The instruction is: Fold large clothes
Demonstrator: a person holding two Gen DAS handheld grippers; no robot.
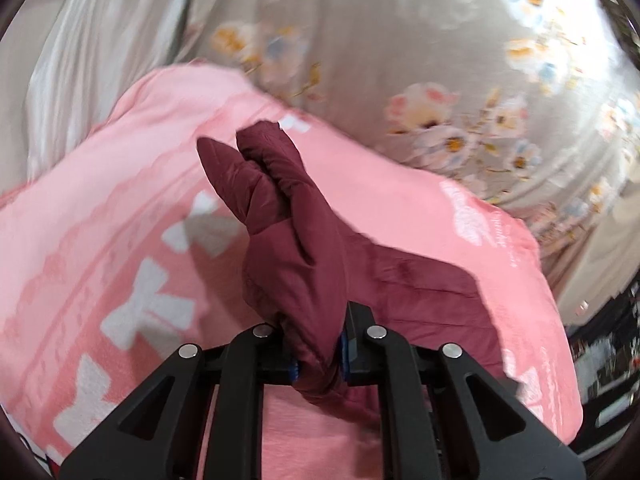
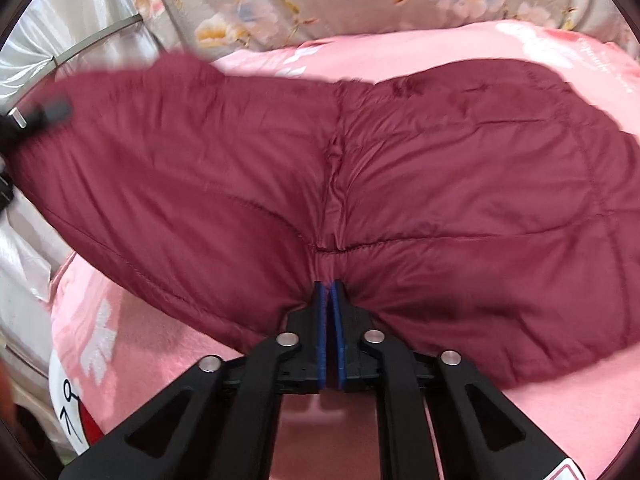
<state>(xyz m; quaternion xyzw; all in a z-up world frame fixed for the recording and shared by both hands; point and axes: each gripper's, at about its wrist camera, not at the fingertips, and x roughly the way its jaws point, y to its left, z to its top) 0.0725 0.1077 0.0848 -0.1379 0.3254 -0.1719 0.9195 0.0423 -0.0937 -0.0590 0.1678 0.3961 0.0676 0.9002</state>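
I see a grey floral bedsheet (image 1: 400, 40) at the back, w/ a pink blanket (image 1: 100, 208) spread over it. The blanket has white bow shapes and some white script near its far edge, too blurred for me to read; a cartoon face shows at its corner (image 2: 70, 408) in the right cam. Silvery curtain fabric (image 2: 60, 20) hangs at the left. On the blanket lies my maroon quilted jacket (image 2: 460, 184), body flat, one sleeve (image 2: 140, 152) lifted off to the left. My right gripper (image 2: 330, 292) has its blue pads nearly together, pinching the jacket's near edge by a seam. My left gripper (image 1: 320, 360) is clamped on the bunched sleeve end, cuff (image 1: 256, 168) sticking up past the jaws.
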